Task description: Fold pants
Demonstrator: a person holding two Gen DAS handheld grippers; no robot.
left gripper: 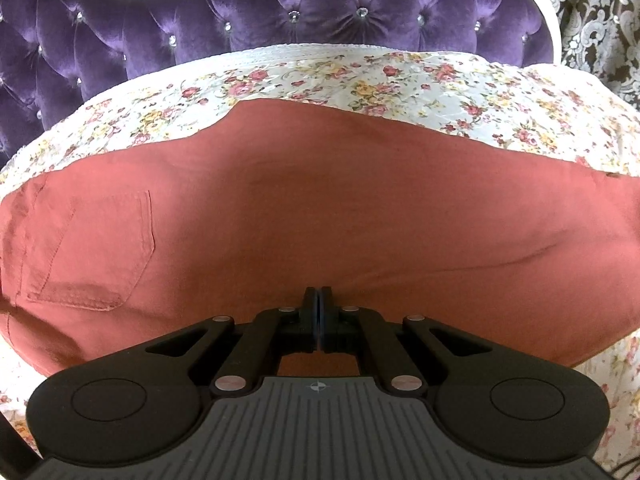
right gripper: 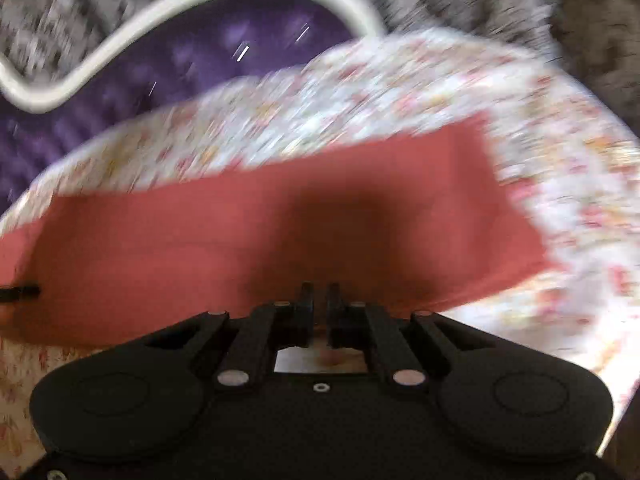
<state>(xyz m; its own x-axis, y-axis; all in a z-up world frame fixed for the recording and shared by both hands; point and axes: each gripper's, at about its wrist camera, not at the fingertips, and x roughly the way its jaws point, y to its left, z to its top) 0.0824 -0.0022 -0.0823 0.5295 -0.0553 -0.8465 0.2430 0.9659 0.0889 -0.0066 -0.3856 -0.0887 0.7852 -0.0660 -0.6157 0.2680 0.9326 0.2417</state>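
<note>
Rust-red pants [left gripper: 304, 208] lie flat on a floral bedspread [left gripper: 400, 76], with a back pocket [left gripper: 92, 248] at the left. My left gripper [left gripper: 319, 294] is shut, its fingertips at the near edge of the pants; whether cloth is pinched between them I cannot tell. In the blurred right wrist view the pants [right gripper: 240, 240] stretch across to a straight leg end at the right. My right gripper [right gripper: 319, 290] sits at their near edge with a narrow gap between its jaws, over the cloth; a grip is not visible. The left gripper's tip [right gripper: 20, 292] pokes in at the left edge.
A purple tufted headboard [left gripper: 240, 20] with a white frame [right gripper: 160, 12] stands behind the bed. Patterned wallpaper [left gripper: 600, 12] shows at the right. The bedspread surrounds the pants on all sides.
</note>
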